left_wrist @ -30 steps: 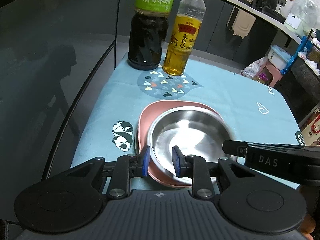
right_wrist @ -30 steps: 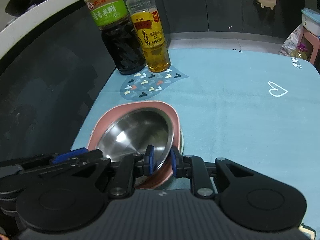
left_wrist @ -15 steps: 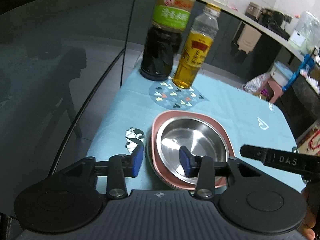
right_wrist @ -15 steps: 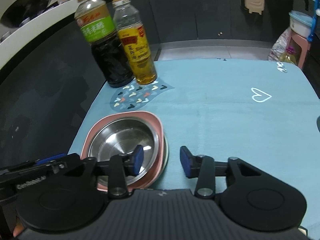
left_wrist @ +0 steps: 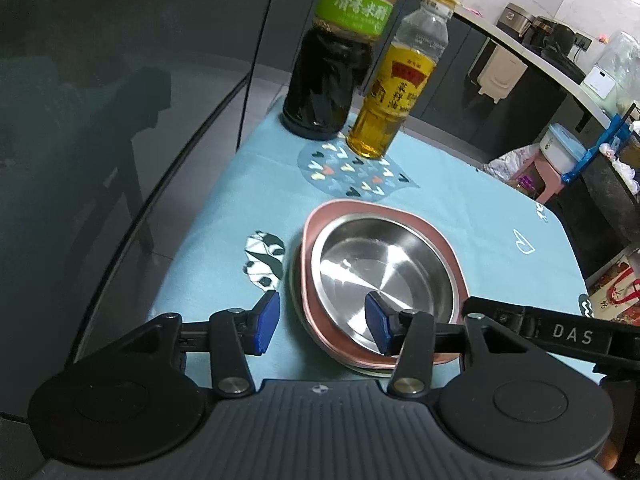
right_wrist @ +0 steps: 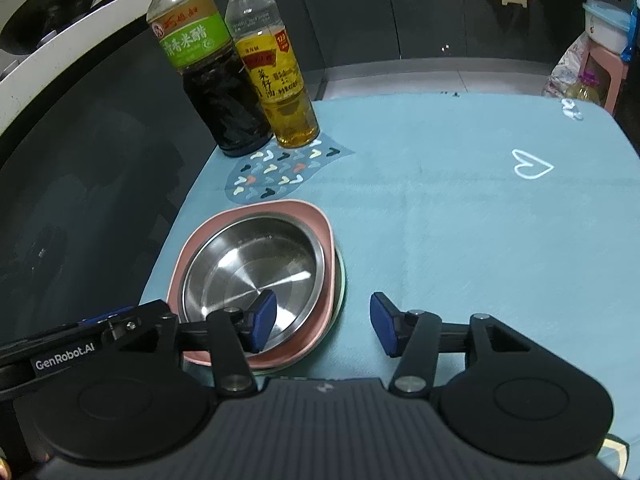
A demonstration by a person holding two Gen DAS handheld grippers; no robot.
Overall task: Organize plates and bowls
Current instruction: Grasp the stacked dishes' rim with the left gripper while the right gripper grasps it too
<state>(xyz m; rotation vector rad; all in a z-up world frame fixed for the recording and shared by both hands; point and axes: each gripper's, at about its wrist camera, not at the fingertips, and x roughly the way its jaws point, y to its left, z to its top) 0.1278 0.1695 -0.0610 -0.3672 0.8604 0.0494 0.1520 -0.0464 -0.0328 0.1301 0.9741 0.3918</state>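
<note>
A steel bowl (left_wrist: 384, 276) (right_wrist: 252, 268) sits flat in a pink plate (left_wrist: 360, 208) (right_wrist: 320, 220), which rests on a pale plate whose edge (right_wrist: 342, 280) just shows. The stack is on the blue tablecloth's near left part. My left gripper (left_wrist: 323, 325) hovers over the stack's left rim, its jaws opening and its blue pads touching nothing. My right gripper (right_wrist: 323, 324) hovers over the stack's right rim, its jaws also opening, one pad above the bowl and one above the cloth. Each gripper's black fingers (left_wrist: 560, 332) (right_wrist: 80, 344) show in the other's view.
A dark vinegar bottle (left_wrist: 328, 80) (right_wrist: 216, 92) and a yellow oil bottle (left_wrist: 392, 96) (right_wrist: 280, 88) stand behind the stack. The tablecloth (right_wrist: 460, 220) stretches right. The table's left edge borders a dark floor. A pink stool (left_wrist: 548, 176) and a counter lie beyond.
Both grippers have opened and let go of the steel bowl's rim. The bowl, tilted before, now lies flat in the pink plate. Both grippers have drawn back a little.
</note>
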